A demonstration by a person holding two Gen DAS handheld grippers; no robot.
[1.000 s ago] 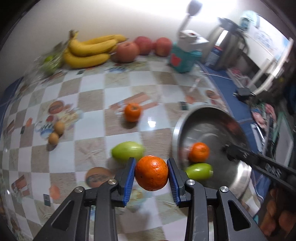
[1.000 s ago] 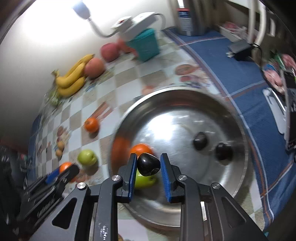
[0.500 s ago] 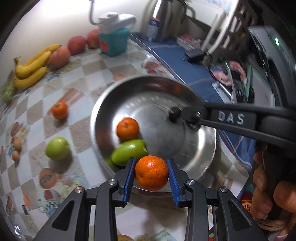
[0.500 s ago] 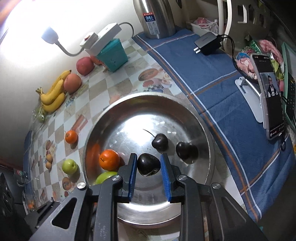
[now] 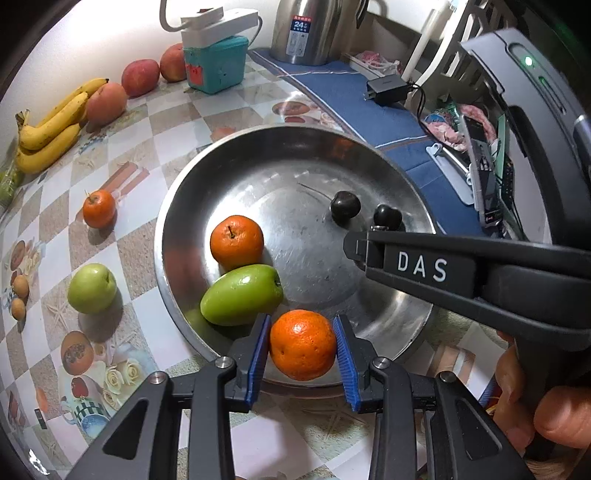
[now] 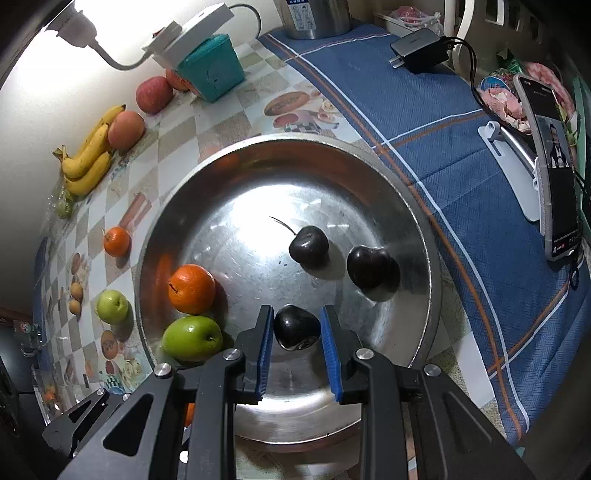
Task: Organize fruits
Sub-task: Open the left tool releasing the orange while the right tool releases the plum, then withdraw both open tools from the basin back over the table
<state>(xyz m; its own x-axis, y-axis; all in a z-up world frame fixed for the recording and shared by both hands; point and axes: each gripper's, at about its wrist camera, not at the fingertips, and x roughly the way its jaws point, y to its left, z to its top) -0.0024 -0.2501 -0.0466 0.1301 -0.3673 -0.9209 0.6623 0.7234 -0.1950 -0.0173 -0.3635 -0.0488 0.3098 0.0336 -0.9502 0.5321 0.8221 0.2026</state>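
My left gripper (image 5: pixel 301 345) is shut on an orange (image 5: pixel 302 344) and holds it over the near rim of the steel bowl (image 5: pixel 369 147). My right gripper (image 6: pixel 297 328) is shut on a dark cherry (image 6: pixel 295 326) above the bowl (image 6: pixel 424 229); the right gripper also shows from the side in the left wrist view (image 5: pixel 364 242). In the bowl lie an orange (image 5: pixel 236 242), a green fruit (image 5: pixel 242 293) and two dark cherries (image 6: pixel 308 245) (image 6: pixel 369 267). Outside on the checkered cloth sit a small orange (image 5: pixel 99 208) and a green apple (image 5: pixel 91 288).
Bananas (image 5: pixel 51 129), a peach (image 5: pixel 106 103) and red apples (image 5: pixel 140 76) line the back wall beside a teal box (image 5: pixel 216 64). A kettle (image 5: pixel 314 29) and a charger (image 5: pixel 386 90) stand on the blue cloth. A phone on a stand (image 6: pixel 554 173) is at right.
Both grippers have moved over the bowl, the left one swinging right with its orange. The right gripper has lowered with its cherry still held.
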